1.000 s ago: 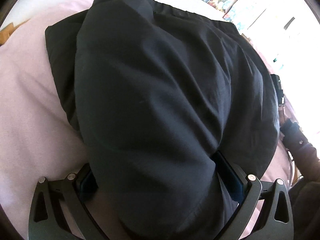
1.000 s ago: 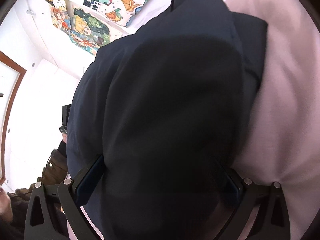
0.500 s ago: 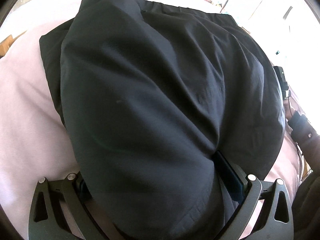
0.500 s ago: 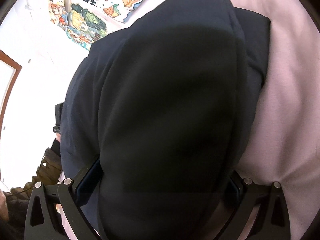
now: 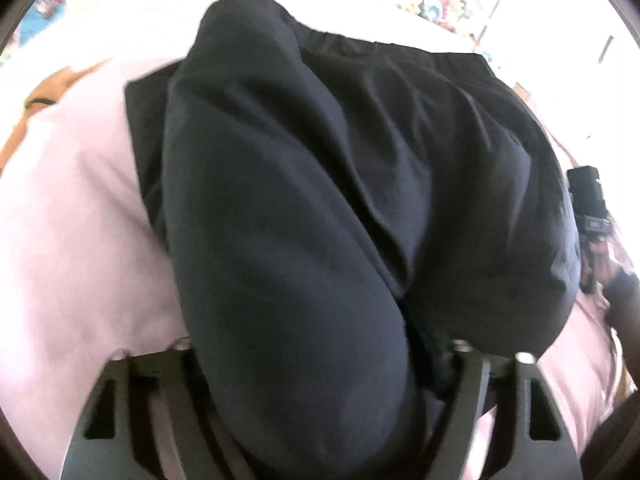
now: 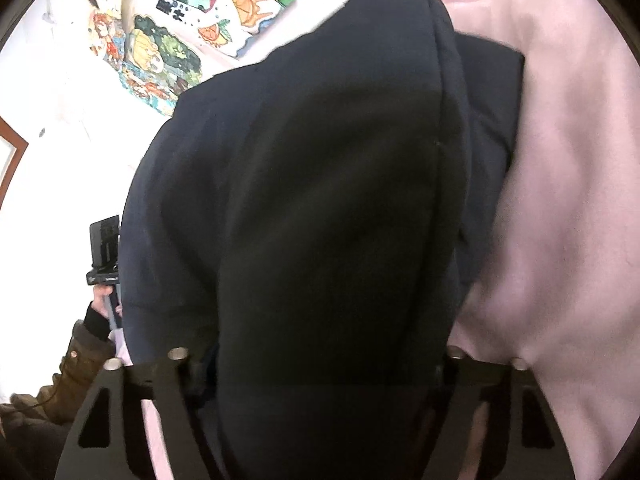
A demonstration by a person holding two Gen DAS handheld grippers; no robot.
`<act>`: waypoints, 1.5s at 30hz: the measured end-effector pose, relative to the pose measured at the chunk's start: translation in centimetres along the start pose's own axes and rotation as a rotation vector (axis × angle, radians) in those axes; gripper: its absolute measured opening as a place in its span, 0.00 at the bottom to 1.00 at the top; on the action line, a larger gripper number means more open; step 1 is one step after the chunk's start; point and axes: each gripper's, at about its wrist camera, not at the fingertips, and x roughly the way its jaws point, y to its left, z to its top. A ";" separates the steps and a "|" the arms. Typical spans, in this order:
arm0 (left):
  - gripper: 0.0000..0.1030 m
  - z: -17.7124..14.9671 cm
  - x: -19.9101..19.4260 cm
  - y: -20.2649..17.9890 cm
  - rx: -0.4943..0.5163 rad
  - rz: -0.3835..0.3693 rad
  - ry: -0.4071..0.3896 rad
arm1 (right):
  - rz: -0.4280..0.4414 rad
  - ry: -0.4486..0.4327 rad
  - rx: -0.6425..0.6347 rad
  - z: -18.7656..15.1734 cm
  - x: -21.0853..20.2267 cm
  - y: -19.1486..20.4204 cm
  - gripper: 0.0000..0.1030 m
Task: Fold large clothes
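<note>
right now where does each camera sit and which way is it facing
Left wrist: on the left tool, looking forward and down over a dark garment bunched between its closing jaws, on a pink sheet; the other hand shows at the right edge.
Right wrist: on the right tool, looking forward and down along the same garment, jaws closing around it; the left hand shows at the left edge.
Shared: the garment, the pink sheet and a colourful printed cloth beyond.
</note>
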 end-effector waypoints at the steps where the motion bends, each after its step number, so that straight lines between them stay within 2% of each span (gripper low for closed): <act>1: 0.55 -0.2 -0.2 -0.7 0.013 0.036 -0.014 | -0.009 -0.005 -0.008 0.0 -0.1 0.3 0.60; 2: 0.50 -0.5 -0.6 -1.7 0.030 0.087 -0.035 | -0.020 -0.009 -0.015 0.0 -0.2 0.5 0.57; 6: 0.38 -1.3 -1.4 -4.1 0.083 0.202 -0.070 | -0.062 -0.031 -0.031 0.1 -0.2 1.6 0.49; 12: 0.30 -2.4 -2.1 -6.1 0.124 0.269 -0.117 | -0.098 -0.066 -0.074 -0.2 -0.7 3.2 0.40; 14: 0.28 -1.9 -1.6 -7.6 0.108 0.265 -0.133 | -0.095 -0.077 -0.083 -0.5 -1.2 3.5 0.37; 18: 0.23 -2.6 -2.3 -8.1 0.078 0.240 -0.169 | -0.089 -0.096 -0.112 -0.6 -2.2 5.0 0.30; 24: 0.20 -1.1 -5.4 -9.6 0.022 0.189 -0.169 | -0.080 -0.115 -0.156 -1.1 -3.7 8.3 0.28; 30: 0.20 -4.0 -9.3 -13.1 0.103 0.207 -0.139 | -0.095 -0.098 -0.166 -4.1 -5.2 11.5 0.28; 34: 0.20 -6.1 -10.7 -13.3 0.099 0.169 -0.118 | -0.138 -0.060 -0.162 -6.1 -6.6 14.2 0.28; 40: 0.20 -9.0 -9.7 -12.4 0.072 0.142 -0.041 | -0.192 0.005 -0.147 -8.1 -6.2 17.1 0.28; 45: 0.22 -9.6 -7.6 -11.1 0.029 0.132 -0.031 | -0.215 0.039 -0.089 -8.6 -4.8 15.0 0.31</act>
